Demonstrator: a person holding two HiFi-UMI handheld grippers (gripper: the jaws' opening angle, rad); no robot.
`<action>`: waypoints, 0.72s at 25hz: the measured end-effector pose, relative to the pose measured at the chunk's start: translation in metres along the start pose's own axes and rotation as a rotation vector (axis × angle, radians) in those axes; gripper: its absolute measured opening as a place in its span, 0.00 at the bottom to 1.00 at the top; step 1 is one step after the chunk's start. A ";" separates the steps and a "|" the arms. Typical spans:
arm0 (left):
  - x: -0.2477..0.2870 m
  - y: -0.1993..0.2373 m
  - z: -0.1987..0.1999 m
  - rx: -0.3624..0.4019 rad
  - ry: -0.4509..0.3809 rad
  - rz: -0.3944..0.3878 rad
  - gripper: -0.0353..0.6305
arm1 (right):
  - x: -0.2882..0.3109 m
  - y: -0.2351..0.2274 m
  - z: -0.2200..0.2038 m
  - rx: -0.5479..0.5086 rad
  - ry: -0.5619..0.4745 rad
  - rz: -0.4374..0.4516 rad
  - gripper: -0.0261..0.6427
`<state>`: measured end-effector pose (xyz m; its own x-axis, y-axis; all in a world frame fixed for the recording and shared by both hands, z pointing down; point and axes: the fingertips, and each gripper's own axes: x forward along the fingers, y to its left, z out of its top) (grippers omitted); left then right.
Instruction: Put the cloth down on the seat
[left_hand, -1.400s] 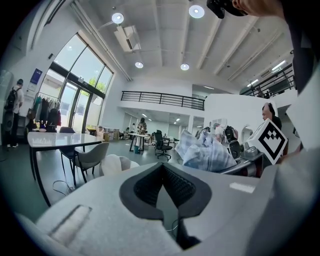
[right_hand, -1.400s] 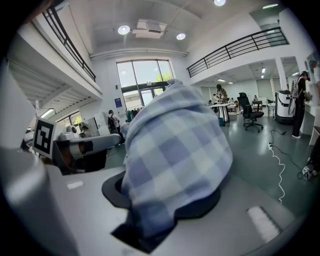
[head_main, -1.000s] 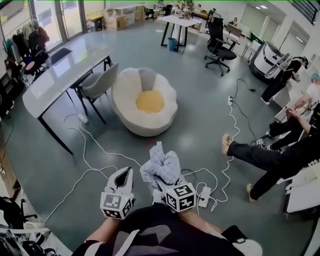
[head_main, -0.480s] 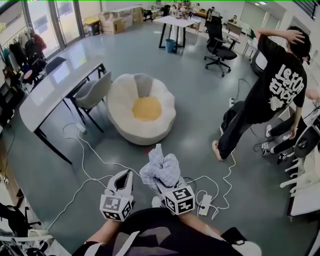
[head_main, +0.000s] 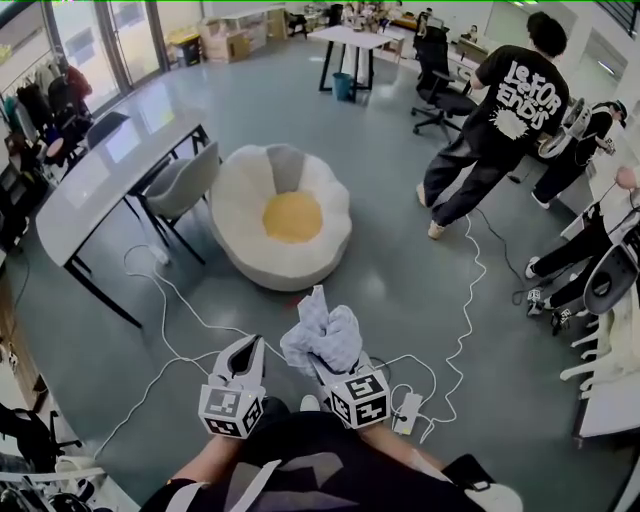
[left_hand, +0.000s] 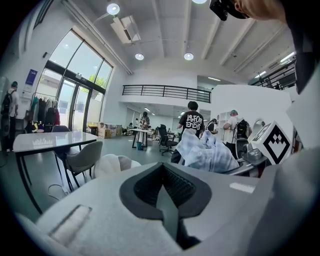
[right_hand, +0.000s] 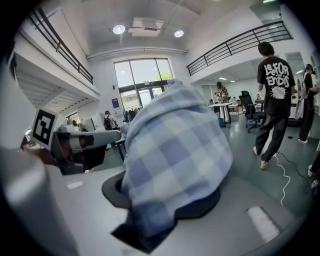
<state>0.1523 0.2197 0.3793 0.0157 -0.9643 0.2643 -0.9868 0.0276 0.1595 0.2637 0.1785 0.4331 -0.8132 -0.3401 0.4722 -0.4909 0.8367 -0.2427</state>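
Checked blue-and-white cloth (head_main: 322, 333) bunches up out of my right gripper (head_main: 325, 365) in the head view. One white seat (head_main: 240, 205) with a yellow centre sits well ahead of my two grippers, and only this view shows it whole. My left gripper (head_main: 243, 358) is just beside the right.

In the left gripper view my fingers (left_hand: 145, 187) are pressed together with nothing between them. The cloth is off to their right.

In the right gripper view my fingers are clamped on the cloth, which fills the middle; the seat doesn't show here.
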 end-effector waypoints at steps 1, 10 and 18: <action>0.002 0.002 0.000 -0.001 0.002 0.002 0.05 | 0.003 -0.001 0.000 0.000 0.005 0.000 0.32; 0.044 0.029 0.010 -0.011 0.003 -0.042 0.05 | 0.037 -0.018 0.018 0.002 0.021 -0.040 0.32; 0.096 0.066 0.023 -0.020 0.022 -0.084 0.05 | 0.083 -0.040 0.045 0.028 0.033 -0.087 0.32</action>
<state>0.0847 0.1233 0.3933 0.1018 -0.9575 0.2699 -0.9785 -0.0474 0.2008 0.2014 0.0977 0.4444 -0.7565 -0.3968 0.5199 -0.5685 0.7919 -0.2230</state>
